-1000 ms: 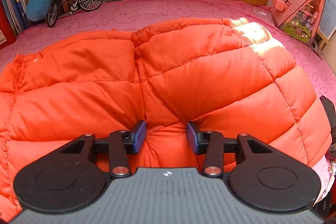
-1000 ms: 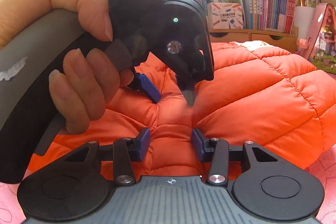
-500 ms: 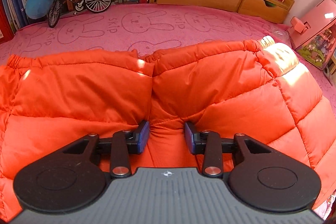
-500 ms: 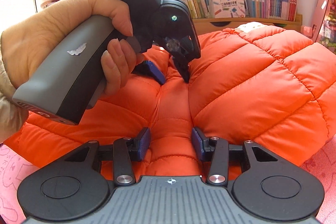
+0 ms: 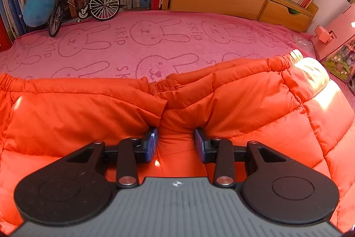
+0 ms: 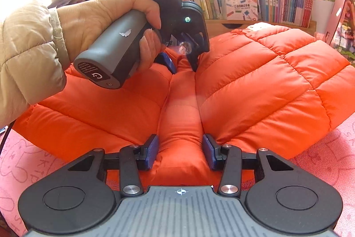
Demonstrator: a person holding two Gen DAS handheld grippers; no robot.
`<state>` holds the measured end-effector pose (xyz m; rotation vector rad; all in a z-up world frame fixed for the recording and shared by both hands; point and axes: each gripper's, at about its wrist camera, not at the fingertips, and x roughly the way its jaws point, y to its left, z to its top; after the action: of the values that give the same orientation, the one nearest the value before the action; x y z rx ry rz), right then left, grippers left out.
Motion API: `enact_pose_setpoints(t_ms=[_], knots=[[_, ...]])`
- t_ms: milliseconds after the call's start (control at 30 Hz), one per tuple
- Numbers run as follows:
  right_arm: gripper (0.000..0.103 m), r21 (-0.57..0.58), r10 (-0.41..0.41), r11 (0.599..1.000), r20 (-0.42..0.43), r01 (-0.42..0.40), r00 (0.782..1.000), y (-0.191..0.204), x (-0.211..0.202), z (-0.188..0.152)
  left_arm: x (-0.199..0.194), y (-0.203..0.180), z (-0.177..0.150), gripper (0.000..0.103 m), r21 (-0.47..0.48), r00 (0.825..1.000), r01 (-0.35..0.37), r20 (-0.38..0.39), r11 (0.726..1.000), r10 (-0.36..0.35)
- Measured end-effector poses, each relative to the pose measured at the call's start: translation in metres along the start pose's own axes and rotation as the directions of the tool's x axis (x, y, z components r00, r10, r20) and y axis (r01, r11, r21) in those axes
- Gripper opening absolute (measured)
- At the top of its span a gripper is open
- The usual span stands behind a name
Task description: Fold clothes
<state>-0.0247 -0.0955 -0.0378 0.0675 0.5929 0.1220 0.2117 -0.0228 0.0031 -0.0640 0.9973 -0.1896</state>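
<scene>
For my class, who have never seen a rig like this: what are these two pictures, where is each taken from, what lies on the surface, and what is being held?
No robot here: a person holds a hand-held two-finger gripper in each hand, with a wide-angle camera looking along its fingers. One picture comes from the left gripper, the other from the right gripper, which also shows the person's left hand gripping the other tool. A puffy orange quilted jacket lies on a pink bunny-print cloth. Each gripper pinches a ridge of the jacket between its blue pads. Behind stand books and a small model bicycle.
</scene>
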Motion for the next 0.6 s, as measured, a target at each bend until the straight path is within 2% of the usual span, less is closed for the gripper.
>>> enact_pose_setpoints(t_ms=[400, 600], knots=[[0.044, -0.013, -0.037, 0.999, 0.002, 0.037, 0.999, 0.006, -0.019, -0.014, 0.000, 0.001, -0.002, 0.036, -0.001, 1.000, 0.006, 0.016, 1.000, -0.005], [0.045, -0.015, -0.031, 0.999, 0.008, 0.031, 0.999, 0.006, -0.027, -0.020, 0.000, 0.001, -0.003, 0.036, 0.000, 1.000, 0.006, 0.025, 1.000, -0.006]])
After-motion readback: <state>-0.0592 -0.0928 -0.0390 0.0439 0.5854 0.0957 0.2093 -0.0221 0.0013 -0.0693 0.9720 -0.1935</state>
